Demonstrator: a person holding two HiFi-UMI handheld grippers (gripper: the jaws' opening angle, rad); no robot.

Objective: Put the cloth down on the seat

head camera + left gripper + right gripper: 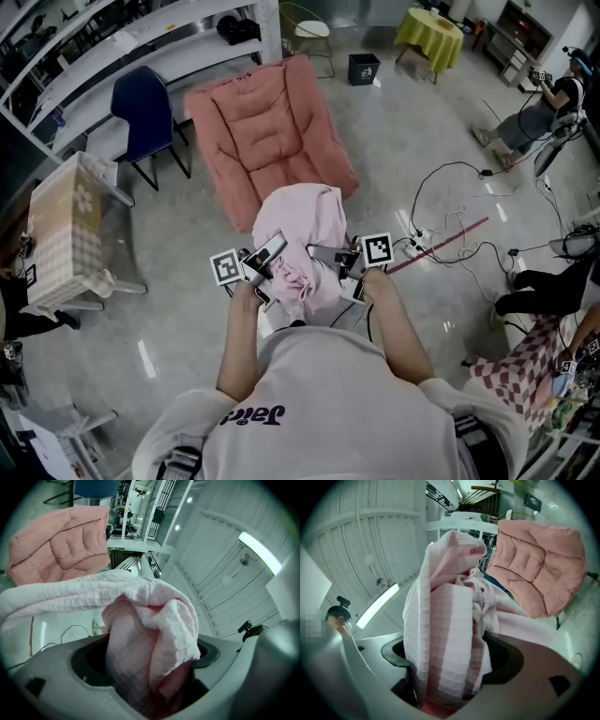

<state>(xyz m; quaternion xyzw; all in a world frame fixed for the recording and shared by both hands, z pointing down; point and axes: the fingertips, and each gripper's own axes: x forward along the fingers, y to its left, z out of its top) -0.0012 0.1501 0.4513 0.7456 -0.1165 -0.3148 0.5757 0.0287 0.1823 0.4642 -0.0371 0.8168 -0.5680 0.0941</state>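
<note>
Both grippers are clamped on the pink waffle cloth [302, 234] here. The left gripper [270, 261] has a bunched wad of it pinched between its jaws, and the right gripper [343, 264] is squeezing a thick fold the same way. The cloth hangs in a bundle between the two, close to the person and up off the floor. The pink padded seat [267, 131] is just beyond it on the far side. There's a blue chair [145, 112] at far left, and cables [450, 202] trail across the floor on the right.
</note>
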